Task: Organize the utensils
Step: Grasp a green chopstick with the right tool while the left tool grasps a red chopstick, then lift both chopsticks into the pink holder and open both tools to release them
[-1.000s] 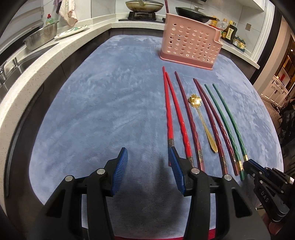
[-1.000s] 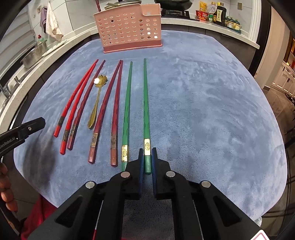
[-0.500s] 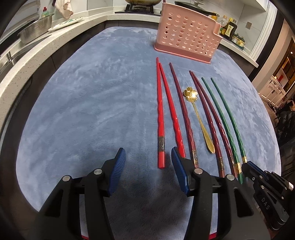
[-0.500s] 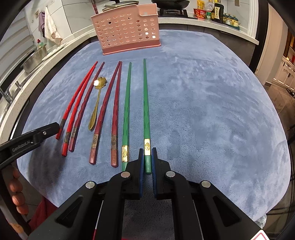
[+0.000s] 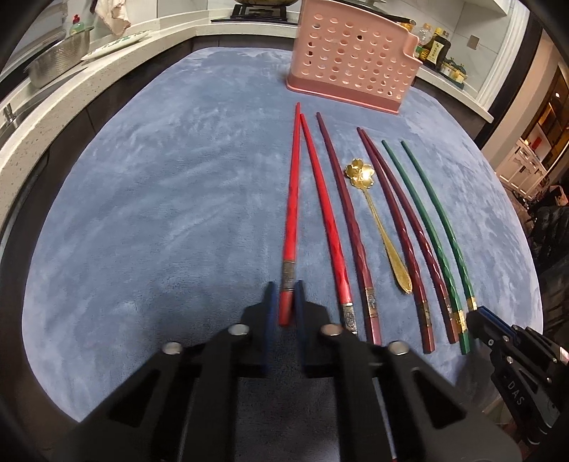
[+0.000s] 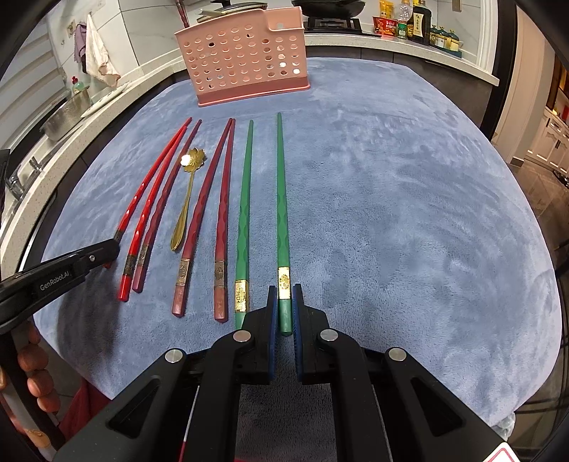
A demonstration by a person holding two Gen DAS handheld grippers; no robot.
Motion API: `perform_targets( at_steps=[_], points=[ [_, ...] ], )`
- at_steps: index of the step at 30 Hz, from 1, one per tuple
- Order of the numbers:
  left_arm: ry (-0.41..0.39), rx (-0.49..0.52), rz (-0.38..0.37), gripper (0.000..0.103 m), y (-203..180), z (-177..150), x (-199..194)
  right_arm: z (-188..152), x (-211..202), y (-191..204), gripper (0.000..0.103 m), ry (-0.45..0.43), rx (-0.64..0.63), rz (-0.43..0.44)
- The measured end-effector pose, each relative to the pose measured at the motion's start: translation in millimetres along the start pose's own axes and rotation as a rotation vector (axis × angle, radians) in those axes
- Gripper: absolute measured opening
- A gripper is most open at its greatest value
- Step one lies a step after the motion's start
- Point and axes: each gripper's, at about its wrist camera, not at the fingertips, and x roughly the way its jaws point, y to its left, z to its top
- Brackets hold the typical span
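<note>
Several chopsticks and a gold flower spoon (image 5: pixel 377 227) lie side by side on a blue-grey mat (image 5: pixel 160 213). My left gripper (image 5: pixel 284 295) is shut on the near end of the leftmost red chopstick (image 5: pixel 291 209), which rests on the mat. My right gripper (image 6: pixel 283 302) is shut on the near end of the rightmost green chopstick (image 6: pixel 282 213), also lying on the mat. A second red chopstick (image 5: pixel 325 220), three dark red ones (image 5: pixel 350 227) and a second green one (image 6: pixel 244 213) lie between. A pink perforated utensil holder (image 6: pixel 245 64) stands beyond the chopstick tips.
A white counter (image 5: pixel 53 96) curves along the left with a steel colander (image 5: pixel 57 60) and a plate. Bottles (image 6: pixel 409 21) and a stove with pans stand at the back. The mat's right half (image 6: pixel 409 213) holds nothing.
My left gripper moved right and shut on the leftmost red chopstick; it was open before. My right gripper stayed shut on the green chopstick.
</note>
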Motion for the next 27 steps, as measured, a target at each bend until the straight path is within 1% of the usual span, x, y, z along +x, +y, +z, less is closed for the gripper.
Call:
perform_targets(
  at_steps=[7, 11, 19, 23, 27],
  points=[
    [-0.010, -0.012, -0.008, 0.007, 3.8, 0.4, -9.2, 1.5, -4.3, 0.5, 0.007, -0.008, 0.001, 0.011],
    [-0.041, -0.012, 0.004, 0.007, 5.1, 3.4, -23.0, 4.4, -14.5, 1.2, 0.007, -0.031, 0.000, 0.019],
    [-0.115, -0.028, 0.002, 0.007, 7.2, 21.5, -59.1, 22.3, -43.4, -0.5, 0.007, -0.109, 0.015, 0.033],
    [-0.156, -0.037, -0.004, 0.007, 8.6, 33.6, -77.4, 38.7, -63.4, -2.8, 0.007, -0.164, 0.025, 0.039],
    [-0.208, -0.036, 0.001, 0.007, 10.4, 52.7, -96.3, 58.1, -81.8, -6.5, 0.007, -0.221, 0.028, 0.038]
  ],
)
